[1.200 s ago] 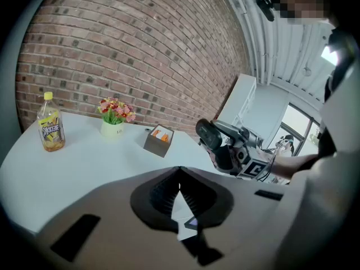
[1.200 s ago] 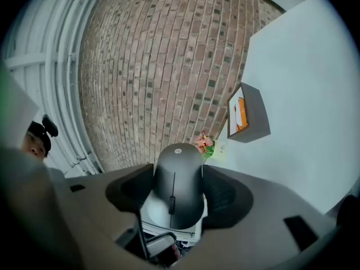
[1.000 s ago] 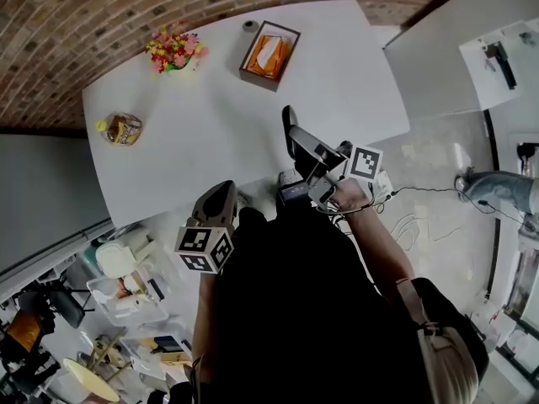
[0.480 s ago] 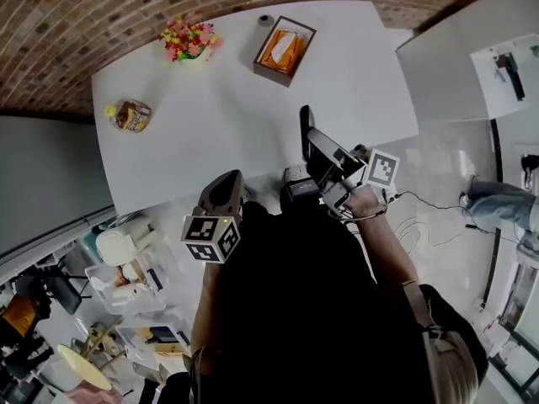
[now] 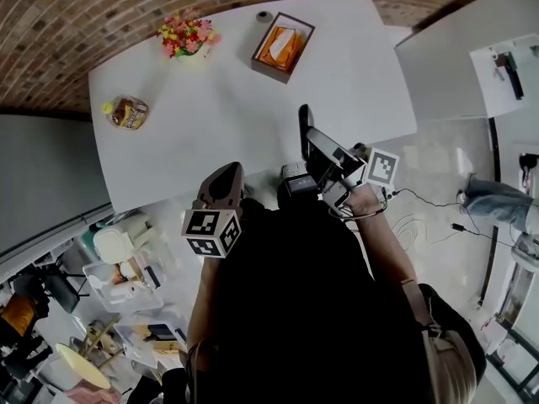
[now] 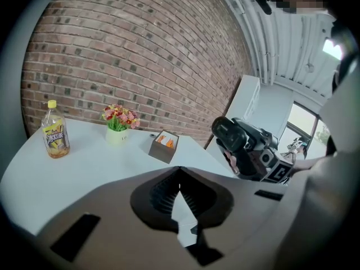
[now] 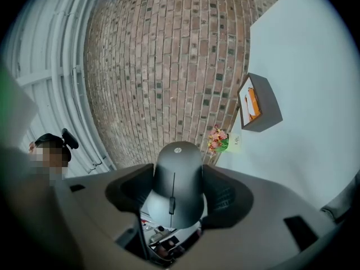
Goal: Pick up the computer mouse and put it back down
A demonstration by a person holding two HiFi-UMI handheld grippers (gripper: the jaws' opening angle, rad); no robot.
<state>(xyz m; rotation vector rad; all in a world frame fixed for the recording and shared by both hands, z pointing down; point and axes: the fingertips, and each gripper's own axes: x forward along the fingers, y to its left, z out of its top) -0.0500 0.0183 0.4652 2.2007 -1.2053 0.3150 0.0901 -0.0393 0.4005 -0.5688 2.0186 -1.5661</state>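
Note:
A black computer mouse [image 7: 176, 179] sits clamped between the two pads of my right gripper [image 7: 177, 194], which is shut on it. In the head view the mouse [image 5: 303, 124] is held on edge above the near side of the white table [image 5: 210, 124], clear of its surface, in my right gripper [image 5: 306, 135]. My left gripper [image 5: 226, 177] hovers at the table's near edge, to the left of the mouse. Its jaws are shut with nothing between them [image 6: 180, 187].
On the far side of the table stand a brown box with orange contents [image 5: 283, 47], a small pot of flowers [image 5: 187, 36], a small grey roll [image 5: 264, 17] and, at the left, a bottle of amber drink [image 5: 128, 113]. A brick wall [image 6: 140, 55] runs behind.
Only the head camera has shifted a little. Both grippers keep their places over the table, and the mouse stays held in the right one.

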